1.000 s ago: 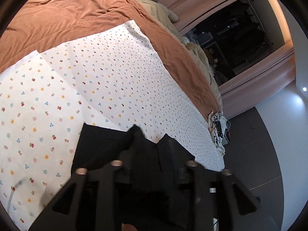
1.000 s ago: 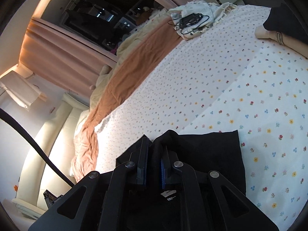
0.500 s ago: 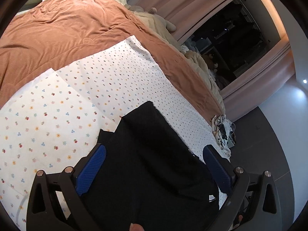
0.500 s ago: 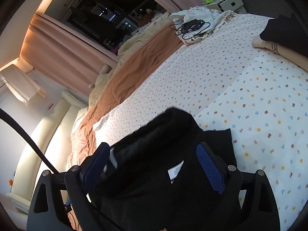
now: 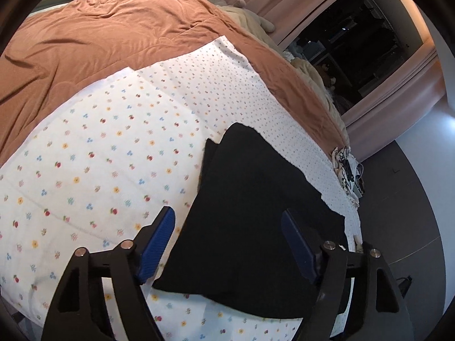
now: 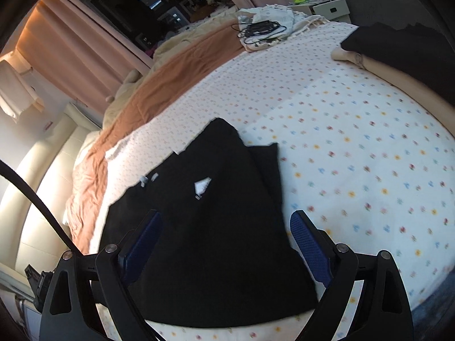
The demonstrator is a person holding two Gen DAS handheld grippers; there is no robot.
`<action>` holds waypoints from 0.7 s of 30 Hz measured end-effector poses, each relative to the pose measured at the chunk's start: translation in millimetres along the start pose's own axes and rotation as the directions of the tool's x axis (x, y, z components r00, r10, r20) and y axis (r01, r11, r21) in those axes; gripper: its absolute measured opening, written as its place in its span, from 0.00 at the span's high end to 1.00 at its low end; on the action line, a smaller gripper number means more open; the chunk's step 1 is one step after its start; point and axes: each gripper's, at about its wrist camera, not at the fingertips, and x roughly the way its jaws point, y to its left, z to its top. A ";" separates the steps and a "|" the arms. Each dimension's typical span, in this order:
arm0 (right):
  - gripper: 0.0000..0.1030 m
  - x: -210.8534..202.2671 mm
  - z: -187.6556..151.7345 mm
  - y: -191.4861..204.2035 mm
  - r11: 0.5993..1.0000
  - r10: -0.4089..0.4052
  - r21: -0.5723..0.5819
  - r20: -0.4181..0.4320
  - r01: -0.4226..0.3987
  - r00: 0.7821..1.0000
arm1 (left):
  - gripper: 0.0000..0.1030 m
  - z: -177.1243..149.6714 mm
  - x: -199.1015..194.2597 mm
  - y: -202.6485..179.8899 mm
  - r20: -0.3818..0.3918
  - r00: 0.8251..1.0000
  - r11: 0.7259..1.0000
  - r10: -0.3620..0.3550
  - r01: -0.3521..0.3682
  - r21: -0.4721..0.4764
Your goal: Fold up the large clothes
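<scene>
The left gripper (image 5: 227, 234), whose jaws have just been closing a little, and the right gripper (image 6: 226, 236) both angle downward with blue pads (image 5: 157, 240) spread wide, gripping nothing.

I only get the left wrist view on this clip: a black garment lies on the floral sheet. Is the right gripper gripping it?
Observer: No. The right gripper is open, its jaws having just been opening. The black garment lies between them, unpressed.
Operator: Any label showing?
Observer: Yes, a white tag shows on its top layer.
Operator: Anything at the sheet's far side?
Observer: A bare forearm wearing a wristband rests on the floral sheet.
</scene>
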 end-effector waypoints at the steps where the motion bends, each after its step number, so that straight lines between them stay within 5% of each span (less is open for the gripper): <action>1: 0.12 -3.3 -3.2 2.4 1.000 -0.009 -0.009 -0.006 0.009 1.000 | 0.27 -4.6 0.8 5.0 -0.012 1.000 1.000 0.003 -0.003 -0.004; 12: 0.13 -6.1 -44.6 -19.5 0.992 -0.111 -0.070 -0.133 0.102 0.985 | 0.28 -44.7 17.7 23.8 -0.143 0.987 0.997 0.069 -0.064 0.041; 15: 0.13 1.0 -54.6 -25.1 0.978 -0.205 -0.081 -0.165 0.194 0.965 | 0.27 -53.6 29.7 26.6 -0.179 0.969 0.982 0.169 -0.151 0.111; 21: 0.13 -16.1 -54.1 -32.3 0.961 -0.275 -0.069 -0.129 0.268 0.953 | 0.30 -56.8 18.6 32.8 -0.163 0.971 0.980 0.177 -0.159 0.119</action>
